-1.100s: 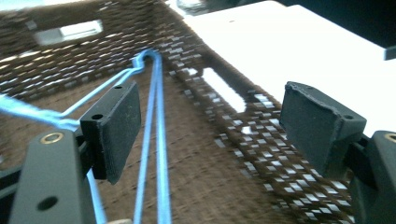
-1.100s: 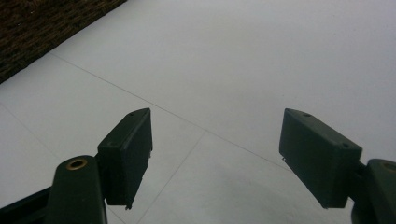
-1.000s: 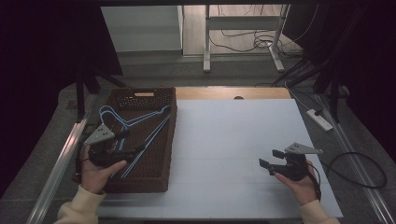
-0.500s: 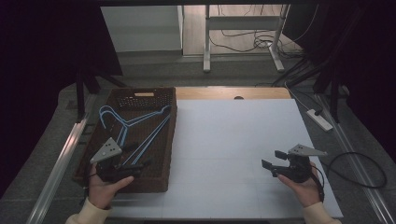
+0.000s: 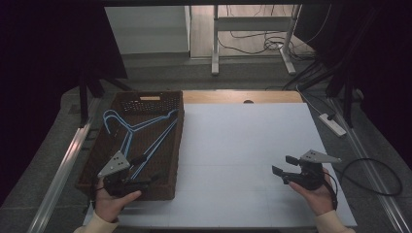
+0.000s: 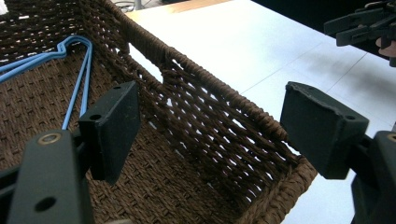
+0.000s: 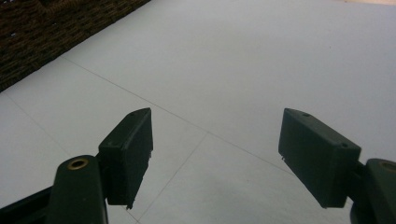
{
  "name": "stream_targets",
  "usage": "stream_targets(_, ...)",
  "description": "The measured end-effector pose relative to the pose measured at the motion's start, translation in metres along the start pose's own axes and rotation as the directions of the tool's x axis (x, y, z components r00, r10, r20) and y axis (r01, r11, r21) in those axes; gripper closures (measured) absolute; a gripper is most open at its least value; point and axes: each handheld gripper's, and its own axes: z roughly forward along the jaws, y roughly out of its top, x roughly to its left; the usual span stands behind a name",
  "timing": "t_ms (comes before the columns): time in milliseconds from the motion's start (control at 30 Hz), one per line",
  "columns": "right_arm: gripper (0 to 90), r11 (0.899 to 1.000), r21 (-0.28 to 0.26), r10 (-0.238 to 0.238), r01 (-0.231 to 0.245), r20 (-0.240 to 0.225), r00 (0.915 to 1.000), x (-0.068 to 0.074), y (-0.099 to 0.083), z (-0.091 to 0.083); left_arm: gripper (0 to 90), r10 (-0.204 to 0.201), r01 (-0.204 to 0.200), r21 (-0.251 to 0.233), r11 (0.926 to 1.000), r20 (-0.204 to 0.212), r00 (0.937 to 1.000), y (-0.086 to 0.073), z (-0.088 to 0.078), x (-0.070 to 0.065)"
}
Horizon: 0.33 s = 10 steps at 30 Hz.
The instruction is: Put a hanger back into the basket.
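Observation:
A brown wicker basket (image 5: 172, 141) stands at the table's left, with blue wire hangers (image 5: 138, 131) lying in it. My left gripper (image 5: 147, 182) is held low at the basket's near end, open. In the left gripper view my left gripper (image 6: 215, 135) has the basket's right wall (image 6: 210, 107) between its wide-apart jaws, and a blue hanger (image 6: 77, 79) lies beyond the left jaw. Over the white table top (image 5: 243, 145) at the near right, my right gripper (image 5: 282, 165) is open and holds nothing. The right gripper view shows my right gripper (image 7: 215, 154) above bare white surface.
A strip of bare wood (image 5: 243, 96) shows at the table's far edge. A power strip (image 5: 332, 124) and cables (image 5: 374, 170) lie on the floor to the right. A metal desk frame (image 5: 252, 29) stands beyond the table. The basket's side (image 7: 46, 28) is in the right gripper view.
My left gripper has drawn back from over the hangers to the basket's near end. The right gripper has shifted only slightly.

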Motion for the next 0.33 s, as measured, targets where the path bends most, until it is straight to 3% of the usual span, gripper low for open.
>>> stream_targets(333,26.8,1.0,0.0,-0.01,0.01,-0.005,0.9999,0.0005,0.0004,0.0001,21.0,0.003,-0.003,0.0,1.0,-0.003,1.0,-0.0014,0.0003,0.001)
